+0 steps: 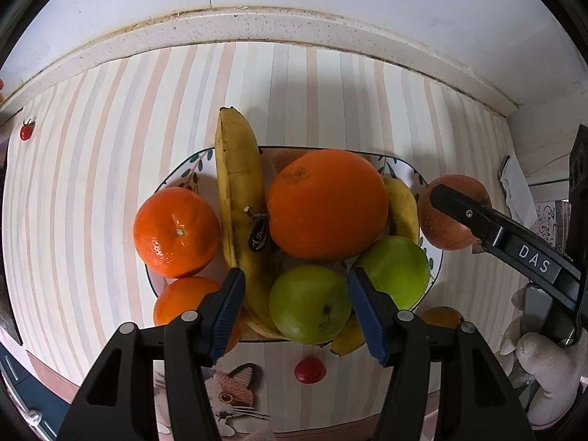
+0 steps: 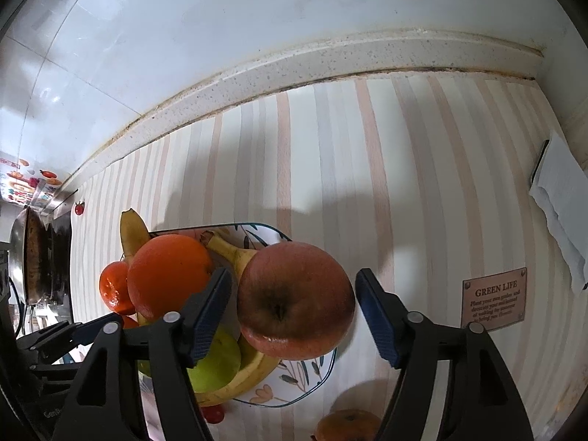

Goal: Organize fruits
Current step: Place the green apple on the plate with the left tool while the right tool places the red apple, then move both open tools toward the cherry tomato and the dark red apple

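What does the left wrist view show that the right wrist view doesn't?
Left wrist only: both green apples in full, the cat print at the cloth's near edge, and the right gripper seen side-on against the red apple.
Right wrist only: the GREEN LIFE plaque, a dark pan at far left, and the red apple between open jaws.
Both: the plate, big orange, bananas, striped cloth.

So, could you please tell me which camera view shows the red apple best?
The right wrist view: the red apple sits close and unobstructed between the open jaws of the right gripper, stem dimple visible, over the plate edge. The left wrist view shows it only at the far right, partly covered by a black gripper finger.
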A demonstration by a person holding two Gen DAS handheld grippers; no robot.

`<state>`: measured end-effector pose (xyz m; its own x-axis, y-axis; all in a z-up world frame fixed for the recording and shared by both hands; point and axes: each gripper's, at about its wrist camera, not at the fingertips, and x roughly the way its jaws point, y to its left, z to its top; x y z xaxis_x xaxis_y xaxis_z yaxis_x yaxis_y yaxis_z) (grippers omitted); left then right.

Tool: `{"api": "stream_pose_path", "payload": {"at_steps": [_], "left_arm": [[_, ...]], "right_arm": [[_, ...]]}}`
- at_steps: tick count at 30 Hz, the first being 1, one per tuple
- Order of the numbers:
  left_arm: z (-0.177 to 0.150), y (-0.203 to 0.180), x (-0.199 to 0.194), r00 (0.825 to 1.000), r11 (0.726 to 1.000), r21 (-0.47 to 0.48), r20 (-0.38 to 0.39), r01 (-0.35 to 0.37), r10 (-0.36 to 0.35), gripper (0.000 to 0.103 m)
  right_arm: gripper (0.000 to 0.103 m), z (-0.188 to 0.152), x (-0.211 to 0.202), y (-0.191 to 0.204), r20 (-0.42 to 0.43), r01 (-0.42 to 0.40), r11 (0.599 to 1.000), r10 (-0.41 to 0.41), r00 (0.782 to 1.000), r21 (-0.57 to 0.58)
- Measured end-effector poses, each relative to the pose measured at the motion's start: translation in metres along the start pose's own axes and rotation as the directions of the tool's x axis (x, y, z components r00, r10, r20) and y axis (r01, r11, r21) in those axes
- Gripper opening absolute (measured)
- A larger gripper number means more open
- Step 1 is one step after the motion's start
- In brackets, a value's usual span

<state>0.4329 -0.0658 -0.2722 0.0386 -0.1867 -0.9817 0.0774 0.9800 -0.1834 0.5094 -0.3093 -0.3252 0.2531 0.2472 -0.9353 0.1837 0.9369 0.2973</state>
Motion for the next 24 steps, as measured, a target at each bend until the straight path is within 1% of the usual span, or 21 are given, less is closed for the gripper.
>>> {"api": "stream_pose_path", "payload": {"at_steps": [1,4,6,8,10,11,12,14,17,21,24], "left_arm": [[0.0,0.001,-0.001,1.0,1.0,-0.001,0.005,0.0,0.0,0.056],[-0.001,0.002,-0.006,1.0,1.0,-0.002,0.019,0.002,-0.002,0.061],[-0.002,0.003,-0.01,1.0,1.0,-0.003,0.03,0.003,-0.003,0.065],[-0.002,0.003,-0.016,0.999,1.0,-0.001,0.047,-0.006,0.006,0.066],[-0.003,0.004,-0.021,0.998,1.0,0.002,0.062,-0.016,0.016,0.073],[-0.004,0.005,-0.024,0.997,1.0,0.004,0.069,-0.023,0.023,0.083],[-0.005,0.006,-0.026,0.997,0.999,0.004,0.077,-0.032,0.032,0.088],[-0.008,0.008,-0.031,0.994,0.999,0.005,0.093,-0.054,0.053,0.092],[-0.016,0.013,-0.037,0.992,0.997,0.004,0.107,-0.072,0.072,0.092],[-0.031,0.018,-0.045,0.99,0.998,0.001,0.126,-0.07,0.07,0.092],[-0.046,0.016,-0.055,0.982,0.995,0.008,0.162,-0.102,0.099,0.092]], "right_arm": [[0.079,0.0,0.0,-0.001,0.001,0.001,1.0,-0.001,1.0,0.004],[0.084,0.0,-0.003,-0.001,0.004,0.007,1.0,-0.007,1.0,0.01],[0.094,0.0,-0.008,-0.002,0.009,0.015,1.0,-0.015,1.0,0.015],[0.095,-0.001,-0.013,0.0,0.026,0.025,1.0,-0.025,0.999,0.0],[0.095,-0.004,-0.023,0.003,0.043,0.045,0.999,-0.044,0.998,-0.018],[0.096,-0.007,-0.028,0.004,0.055,0.049,0.998,-0.048,0.997,-0.026],[0.096,-0.012,-0.035,0.006,0.066,0.057,0.998,-0.054,0.996,-0.038],[0.097,-0.021,-0.048,0.01,0.084,0.077,0.995,-0.072,0.994,-0.056],[0.097,-0.041,-0.065,0.017,0.105,0.105,0.991,-0.096,0.99,-0.082],[0.098,-0.069,-0.081,0.025,0.114,0.113,0.989,-0.102,0.988,-0.097],[0.098,-0.09,-0.094,0.033,0.129,0.125,0.986,-0.111,0.985,-0.106]]}}
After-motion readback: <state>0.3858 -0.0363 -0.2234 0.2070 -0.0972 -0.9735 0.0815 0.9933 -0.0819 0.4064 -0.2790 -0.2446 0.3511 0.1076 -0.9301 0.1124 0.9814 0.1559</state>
